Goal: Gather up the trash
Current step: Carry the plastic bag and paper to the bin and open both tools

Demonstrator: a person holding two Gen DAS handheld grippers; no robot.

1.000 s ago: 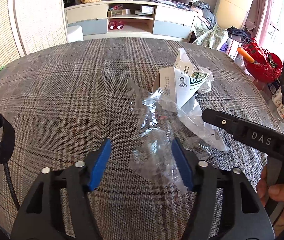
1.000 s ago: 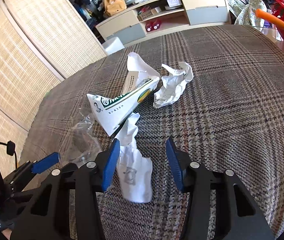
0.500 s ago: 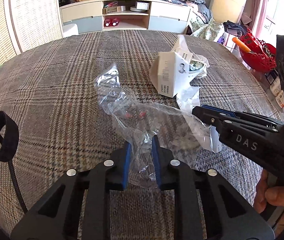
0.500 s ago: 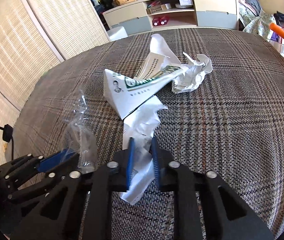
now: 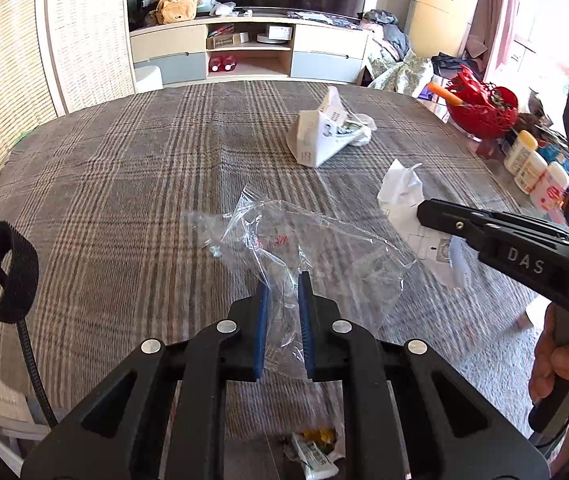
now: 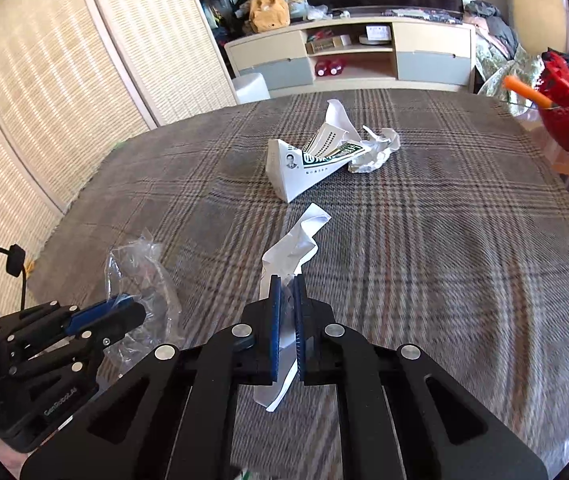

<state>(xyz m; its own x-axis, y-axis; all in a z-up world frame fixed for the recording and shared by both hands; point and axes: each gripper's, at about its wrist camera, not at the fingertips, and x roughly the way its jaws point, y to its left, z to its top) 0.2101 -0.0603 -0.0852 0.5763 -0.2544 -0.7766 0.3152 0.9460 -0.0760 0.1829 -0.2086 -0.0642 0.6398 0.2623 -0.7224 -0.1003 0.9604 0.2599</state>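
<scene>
Left wrist: red basket [image 5: 480, 114], orange-handled tool [image 5: 442, 93] inside

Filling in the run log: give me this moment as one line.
left gripper: shut on clear plastic bag | right gripper: shut on crumpled white paper | white carton: on plaid cloth

Both pairs of jaws have just closed — the left gripper [image 5: 283, 292] now pinches the crumpled clear plastic bag [image 5: 316, 248], the right gripper [image 6: 286, 300] the creased white paper scrap [image 6: 290, 250] — and both pieces have been lifted back from the white-and-green crushed carton [image 6: 304, 164].
</scene>
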